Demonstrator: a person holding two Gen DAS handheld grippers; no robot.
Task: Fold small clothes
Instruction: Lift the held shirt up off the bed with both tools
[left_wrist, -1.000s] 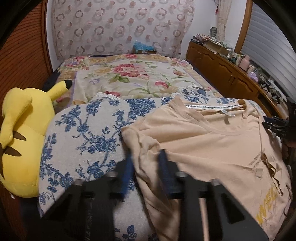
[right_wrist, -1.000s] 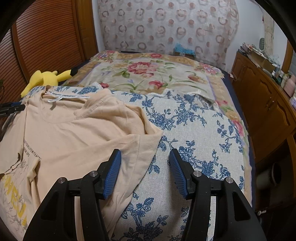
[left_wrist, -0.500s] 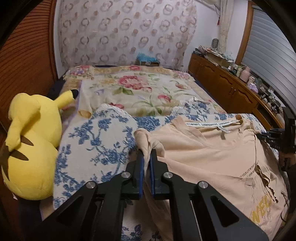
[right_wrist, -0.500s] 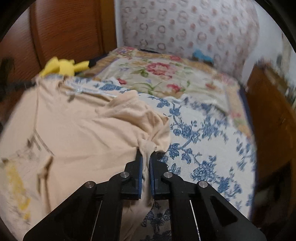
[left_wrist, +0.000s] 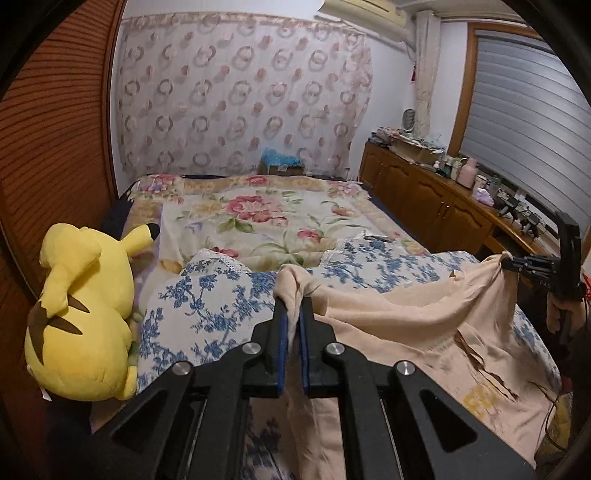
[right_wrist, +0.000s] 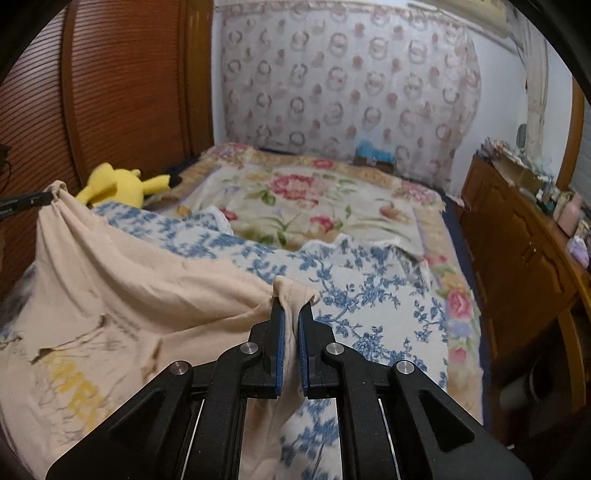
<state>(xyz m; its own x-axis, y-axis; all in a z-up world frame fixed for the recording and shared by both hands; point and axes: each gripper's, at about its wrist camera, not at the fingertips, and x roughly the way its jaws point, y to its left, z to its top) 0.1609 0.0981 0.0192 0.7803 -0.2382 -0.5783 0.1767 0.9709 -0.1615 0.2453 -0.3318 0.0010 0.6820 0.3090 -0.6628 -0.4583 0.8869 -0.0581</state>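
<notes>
A beige T-shirt (left_wrist: 413, 325) with yellow lettering lies over a blue-flowered white cloth (left_wrist: 207, 306) on the bed. My left gripper (left_wrist: 291, 314) is shut on a bunched corner of the shirt and holds it lifted. My right gripper (right_wrist: 291, 312) is shut on the opposite corner, also lifted. The shirt (right_wrist: 122, 295) sags between the two grips, its lower part resting on the bed. Each gripper shows in the other's view: the right one at the far right (left_wrist: 517, 264), the left one at the far left (right_wrist: 44, 197).
A yellow plush toy (left_wrist: 81, 314) lies at the bed's left edge, beside a wooden slatted wall (left_wrist: 48, 147). A floral blanket (left_wrist: 266, 218) covers the far bed. A wooden cabinet (left_wrist: 436, 210) with clutter on top runs along the right side.
Both grippers closed on the shirt's corners, then rose and lifted them off the bed. The shirt now hangs stretched between them instead of lying flat.
</notes>
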